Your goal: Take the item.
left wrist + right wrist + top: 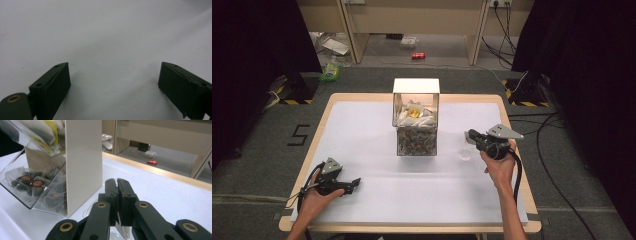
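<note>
The box [416, 117] stands on the table [362, 125], at the middle toward the far edge. Sachets [414, 114] lie in its upper compartment, and more sachets [416, 141] fill the lower one. A glass [464, 152] stands on the table to the right of the box, near it. The right gripper [471, 136] is just beside the glass, above it, to the right of the box. The left gripper [353, 183] rests on the table near the front left corner, well apart from the box. Behind the table, on the floor, a can [418, 56] lies, with a bottle [331, 70] farther left.
</note>
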Demonstrator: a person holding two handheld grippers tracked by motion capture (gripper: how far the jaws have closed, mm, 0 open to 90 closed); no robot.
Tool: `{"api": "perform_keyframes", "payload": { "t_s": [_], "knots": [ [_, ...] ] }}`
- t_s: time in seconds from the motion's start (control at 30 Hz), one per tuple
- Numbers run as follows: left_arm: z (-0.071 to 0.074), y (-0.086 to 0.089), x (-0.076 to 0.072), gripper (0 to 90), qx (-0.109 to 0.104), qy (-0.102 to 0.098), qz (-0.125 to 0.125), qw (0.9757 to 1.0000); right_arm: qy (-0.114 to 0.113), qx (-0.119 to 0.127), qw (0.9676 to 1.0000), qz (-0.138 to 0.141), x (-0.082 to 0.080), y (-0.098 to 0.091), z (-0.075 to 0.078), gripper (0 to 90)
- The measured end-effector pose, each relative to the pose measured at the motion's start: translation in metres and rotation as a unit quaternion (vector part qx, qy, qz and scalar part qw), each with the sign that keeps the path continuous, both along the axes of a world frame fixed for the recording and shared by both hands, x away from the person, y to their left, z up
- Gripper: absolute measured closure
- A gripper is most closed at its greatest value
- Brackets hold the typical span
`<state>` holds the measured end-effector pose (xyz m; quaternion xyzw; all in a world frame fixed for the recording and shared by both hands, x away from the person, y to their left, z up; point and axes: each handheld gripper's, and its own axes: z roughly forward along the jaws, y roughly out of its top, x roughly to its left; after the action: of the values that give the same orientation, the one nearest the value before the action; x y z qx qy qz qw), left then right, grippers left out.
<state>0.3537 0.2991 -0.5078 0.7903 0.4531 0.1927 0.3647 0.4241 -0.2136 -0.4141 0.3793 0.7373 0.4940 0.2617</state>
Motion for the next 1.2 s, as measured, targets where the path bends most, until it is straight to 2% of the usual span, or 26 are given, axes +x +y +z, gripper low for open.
{"api": "perform_keyframes", "payload": {
  "t_s": [0.27, 0.6, 1.2],
  "knots": [
    [0.0, 0.0, 0.0, 9.8, 0.0, 0.0, 0.0, 1.0, 0.013, -0.019, 0.9997, 0.0, 0.004, 0.004, -0.009, 87.0],
    [0.0, 0.0, 0.0, 9.8, 0.0, 0.0, 0.0, 1.0, 0.024, -0.02, 0.9995, -0.001, 0.007, 0.005, -0.014, 81.5],
    [0.0, 0.0, 0.0, 9.8, 0.0, 0.0, 0.0, 1.0, 0.009, -0.017, 0.9998, -0.005, 0.0, 0.012, 0.0, 64.5]
  ]
}}
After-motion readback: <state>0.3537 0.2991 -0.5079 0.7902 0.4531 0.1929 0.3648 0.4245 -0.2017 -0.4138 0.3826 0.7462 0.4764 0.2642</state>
